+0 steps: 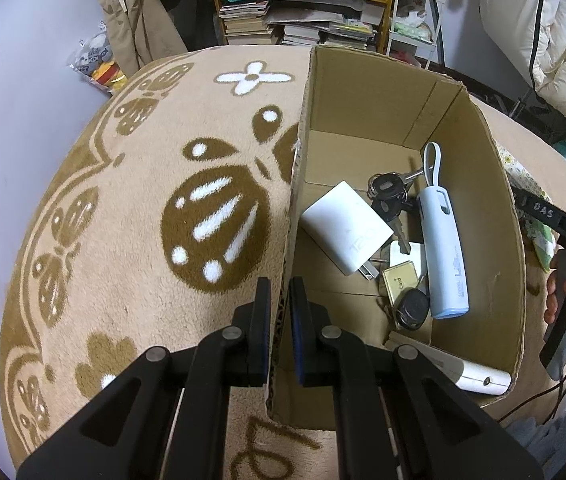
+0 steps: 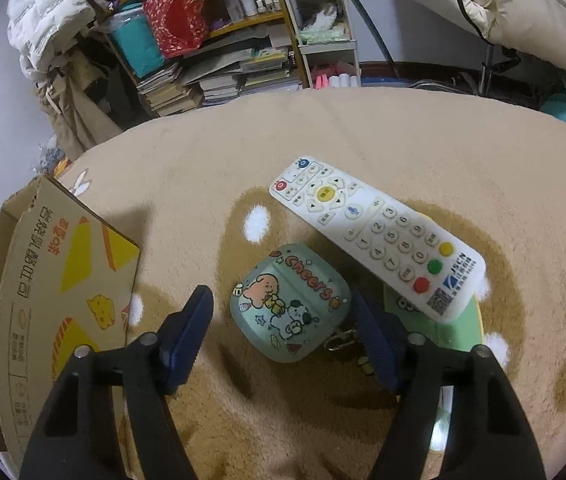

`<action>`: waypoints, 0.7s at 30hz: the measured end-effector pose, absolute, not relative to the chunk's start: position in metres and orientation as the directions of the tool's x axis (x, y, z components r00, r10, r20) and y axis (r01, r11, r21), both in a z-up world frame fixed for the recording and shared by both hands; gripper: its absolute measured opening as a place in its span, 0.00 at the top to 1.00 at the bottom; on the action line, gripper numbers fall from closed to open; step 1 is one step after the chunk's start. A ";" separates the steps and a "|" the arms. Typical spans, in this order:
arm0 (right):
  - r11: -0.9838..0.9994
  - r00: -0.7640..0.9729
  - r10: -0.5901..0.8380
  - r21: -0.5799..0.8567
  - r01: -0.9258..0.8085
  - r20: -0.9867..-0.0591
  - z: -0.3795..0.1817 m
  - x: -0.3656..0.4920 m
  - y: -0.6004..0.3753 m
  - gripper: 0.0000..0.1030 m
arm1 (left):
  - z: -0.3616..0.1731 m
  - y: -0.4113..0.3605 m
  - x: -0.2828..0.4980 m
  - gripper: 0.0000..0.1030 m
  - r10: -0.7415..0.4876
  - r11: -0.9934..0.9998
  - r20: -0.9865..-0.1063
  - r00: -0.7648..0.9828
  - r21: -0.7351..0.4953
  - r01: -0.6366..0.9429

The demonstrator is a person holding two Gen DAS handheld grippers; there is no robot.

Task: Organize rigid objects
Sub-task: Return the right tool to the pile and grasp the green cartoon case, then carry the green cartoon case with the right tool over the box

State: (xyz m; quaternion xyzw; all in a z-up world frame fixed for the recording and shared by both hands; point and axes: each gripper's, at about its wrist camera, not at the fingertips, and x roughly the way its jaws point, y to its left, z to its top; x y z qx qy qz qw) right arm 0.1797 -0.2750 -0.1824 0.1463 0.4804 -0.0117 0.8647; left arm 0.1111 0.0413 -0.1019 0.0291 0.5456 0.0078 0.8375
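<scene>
With the left tool [image 1: 279, 300] clamped on the cardboard box [image 1: 495, 184] wall, lower the right tool [image 2: 283, 320], jaws apart, squarely astride the green cartoon case [image 2: 289, 304] at lower centre (clear of the remote [image 2: 379, 236]), then close.

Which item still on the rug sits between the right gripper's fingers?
The green cartoon case, between the open right gripper; the white remote lies beyond it.

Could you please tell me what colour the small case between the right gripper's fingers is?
The case is pale mint green with cartoon animals, clearest in the right wrist view.
</scene>
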 end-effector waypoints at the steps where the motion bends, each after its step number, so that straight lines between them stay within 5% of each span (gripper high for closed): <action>1: 0.961 0.529 0.116 0.230 0.154 -0.841 -0.186 0.182 -0.273 0.26 | -0.102 0.041 0.111 0.92 0.043 0.998 -0.913 0.405 0.056 0.019; 11: 0.987 0.537 0.018 0.102 0.127 -0.843 -0.184 0.178 -0.258 0.35 | -0.101 0.040 0.110 0.92 0.045 0.998 -0.912 0.409 0.058 0.020; 21: 0.985 0.676 0.103 0.168 0.031 -0.729 -0.116 0.153 -0.229 0.35 | -0.101 0.041 0.110 0.90 0.048 0.998 -0.911 0.409 0.060 0.017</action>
